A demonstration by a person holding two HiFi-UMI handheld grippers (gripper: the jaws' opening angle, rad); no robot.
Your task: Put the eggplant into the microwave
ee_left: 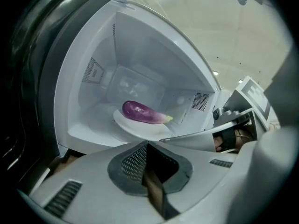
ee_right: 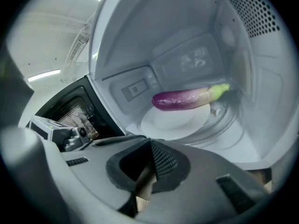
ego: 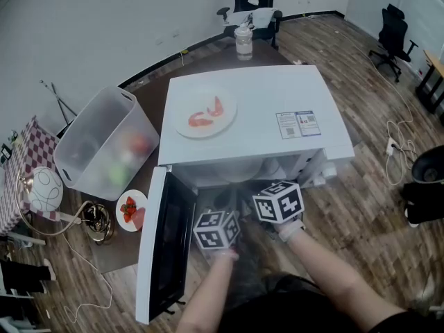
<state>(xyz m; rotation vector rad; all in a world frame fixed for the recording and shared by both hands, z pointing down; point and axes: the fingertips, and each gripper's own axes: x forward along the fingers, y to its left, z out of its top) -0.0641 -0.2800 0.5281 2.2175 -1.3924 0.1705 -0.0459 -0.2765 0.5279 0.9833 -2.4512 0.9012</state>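
The purple eggplant (ee_left: 142,112) (ee_right: 187,98) lies on a white plate (ee_left: 140,129) (ee_right: 170,121) inside the open white microwave (ego: 257,116). The microwave's door (ego: 163,248) is swung out to the left. Both grippers hover just in front of the opening, pointing in. My left gripper (ego: 216,229) (ee_left: 147,146) is shut with nothing in it. Beside it, my right gripper (ego: 277,201) (ee_right: 150,143) is shut and empty too. Neither touches the plate or the eggplant. The head view hides the microwave's inside.
A plate of shrimp (ego: 206,113) sits on top of the microwave. To the left stand a clear plastic bin (ego: 104,141) and a small dish of strawberries (ego: 132,209). A jar (ego: 243,41) and office chairs (ego: 253,5) are behind.
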